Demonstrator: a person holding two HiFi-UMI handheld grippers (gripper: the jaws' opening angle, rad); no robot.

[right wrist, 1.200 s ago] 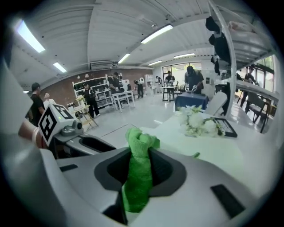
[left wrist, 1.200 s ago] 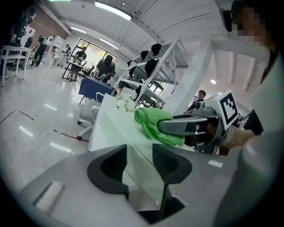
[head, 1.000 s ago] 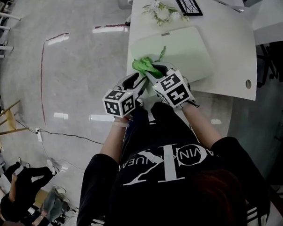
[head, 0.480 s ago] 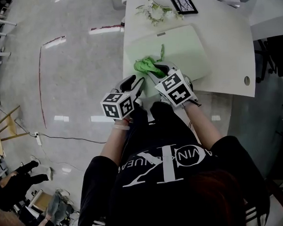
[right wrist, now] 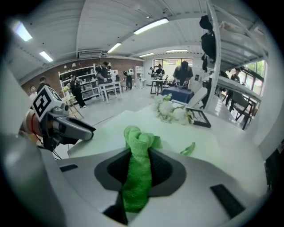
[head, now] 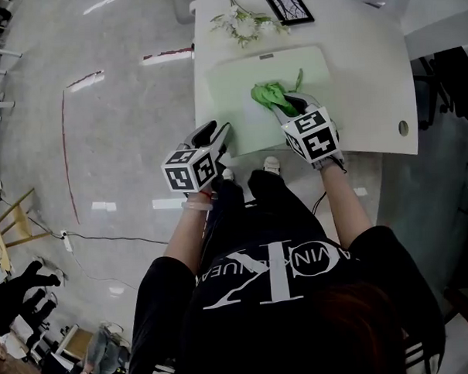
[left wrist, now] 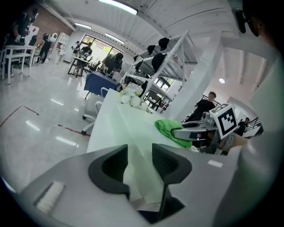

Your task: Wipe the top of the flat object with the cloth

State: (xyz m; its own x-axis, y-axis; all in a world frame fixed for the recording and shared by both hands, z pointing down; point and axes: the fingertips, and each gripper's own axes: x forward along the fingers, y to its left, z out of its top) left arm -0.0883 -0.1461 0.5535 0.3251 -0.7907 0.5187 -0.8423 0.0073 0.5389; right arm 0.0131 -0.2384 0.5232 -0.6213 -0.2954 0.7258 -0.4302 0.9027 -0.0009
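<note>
Right now your right gripper (right wrist: 139,165) has its dark, scooped jaws pinched onto a bright green cloth (head: 269,93). The nubby, towel-like fabric runs as a crumpled band up through the narrow gap and bunches into a soft knot past the tips, with a thin green strip (head: 297,79) trailing off beside it. That bunched end rests on the pale green mat (head: 234,89), toward its far right part. The mat is a smooth, thin, flat sheet with rounded corners, lying on the matte white table (head: 368,76). Your left gripper (left wrist: 140,162) sits at the mat's near left corner by the table's edge. Its two ribbed black pads stand well apart with nothing pressed between them; only the mat's corner and the table edge show through the gap. Each gripper carries a cube of black-and-white square markers, the left one (head: 191,169) out over the glossy grey floor (head: 101,149), the right one (head: 317,136) above the table's near edge. Beyond the mat lie a spray of white flowers (head: 242,23) and a black-framed rectangular picture (head: 288,5).
</note>
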